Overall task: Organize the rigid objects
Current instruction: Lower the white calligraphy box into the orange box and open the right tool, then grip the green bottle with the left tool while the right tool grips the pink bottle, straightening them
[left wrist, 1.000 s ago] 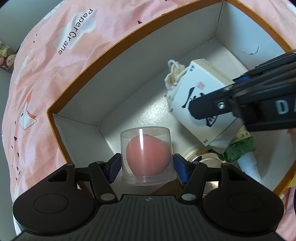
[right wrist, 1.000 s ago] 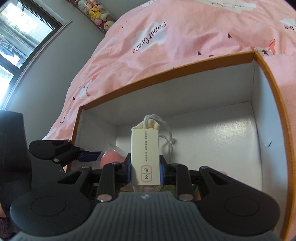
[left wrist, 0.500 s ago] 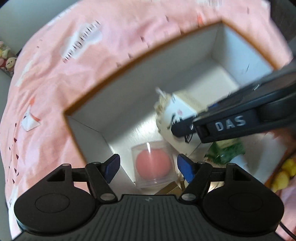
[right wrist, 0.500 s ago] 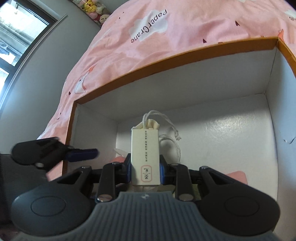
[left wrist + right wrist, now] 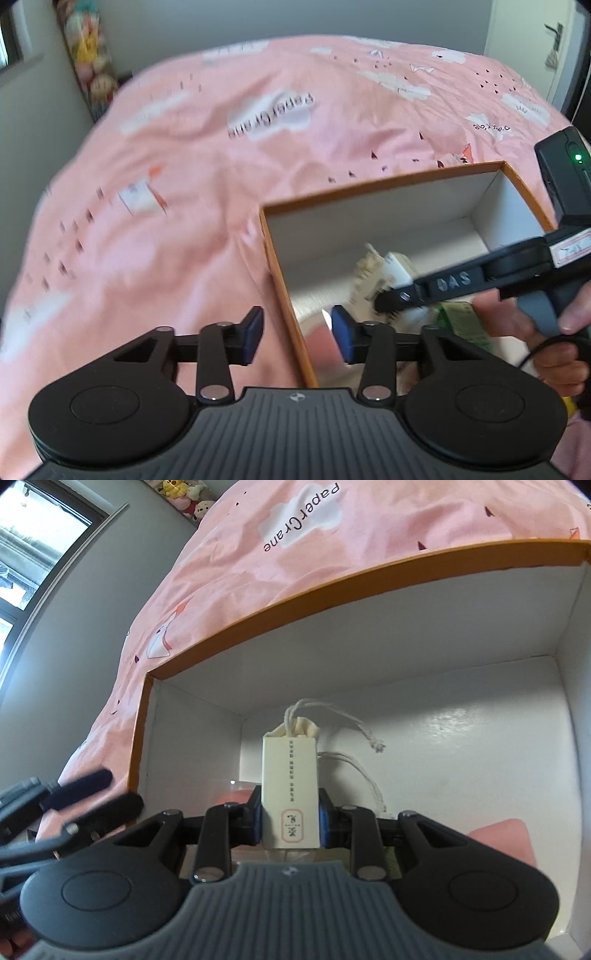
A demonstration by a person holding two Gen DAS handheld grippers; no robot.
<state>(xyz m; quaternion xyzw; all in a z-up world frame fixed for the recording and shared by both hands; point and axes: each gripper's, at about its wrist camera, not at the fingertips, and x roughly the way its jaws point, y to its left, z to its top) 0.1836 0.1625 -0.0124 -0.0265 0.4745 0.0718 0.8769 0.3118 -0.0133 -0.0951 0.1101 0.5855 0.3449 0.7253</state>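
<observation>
The right gripper clamps a cream packet upright, its blue pads pressed to both sides. Landmark: the orange-rimmed box on the pink bedspread. The packet hangs inside it, drawstrings trailing toward the back wall. The blurred left gripper sits outside the box's left wall.

My left gripper tilts downward, its jaws closing with nothing between the pads. My right gripper, also angled down, is clamped on a cream box, my hand around its handle.
</observation>
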